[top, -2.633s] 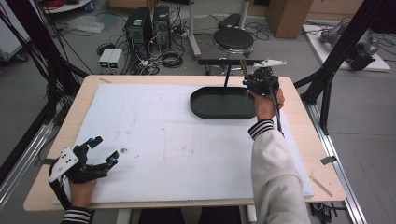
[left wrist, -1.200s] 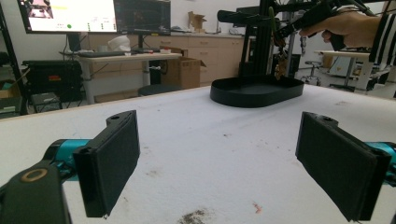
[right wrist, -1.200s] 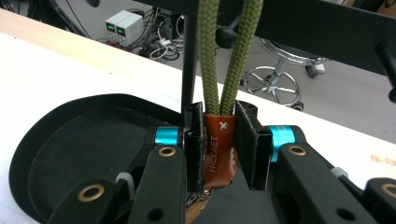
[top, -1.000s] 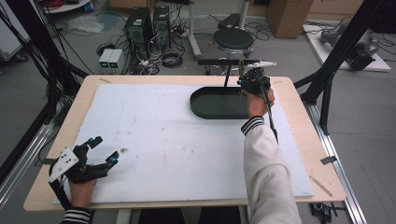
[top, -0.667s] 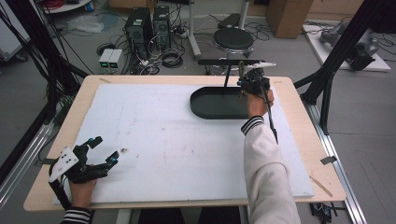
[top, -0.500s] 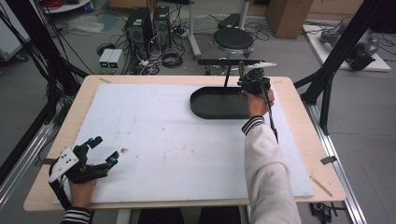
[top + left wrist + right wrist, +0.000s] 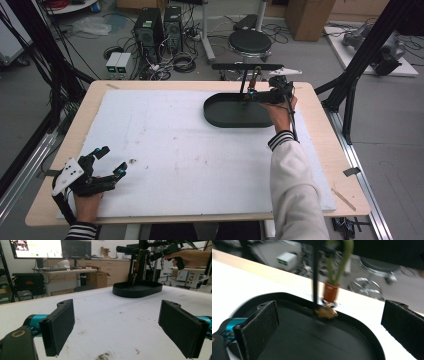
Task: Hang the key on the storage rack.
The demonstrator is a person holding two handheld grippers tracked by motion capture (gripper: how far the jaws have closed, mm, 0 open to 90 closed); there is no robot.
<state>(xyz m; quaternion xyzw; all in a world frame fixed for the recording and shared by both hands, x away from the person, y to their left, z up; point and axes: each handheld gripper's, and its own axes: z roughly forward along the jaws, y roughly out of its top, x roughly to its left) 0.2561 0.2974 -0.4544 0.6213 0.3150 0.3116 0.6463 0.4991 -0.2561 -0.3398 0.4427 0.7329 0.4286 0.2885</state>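
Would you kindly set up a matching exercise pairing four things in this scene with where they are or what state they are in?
Things:
1. black oval tray
2. left gripper
3. right gripper
4. green cord with orange end

Descriptions:
A. open, over the tray's far rim
B. hanging beside the thin black post
C. open, low at the table's near left corner
D. lying on the white table cover

Pairs: 1-D, 2-C, 3-A, 4-B

A round black stool is standing on the grey floor. Two computer boxes are sitting among tangled cables. Screens are glowing above a desk.
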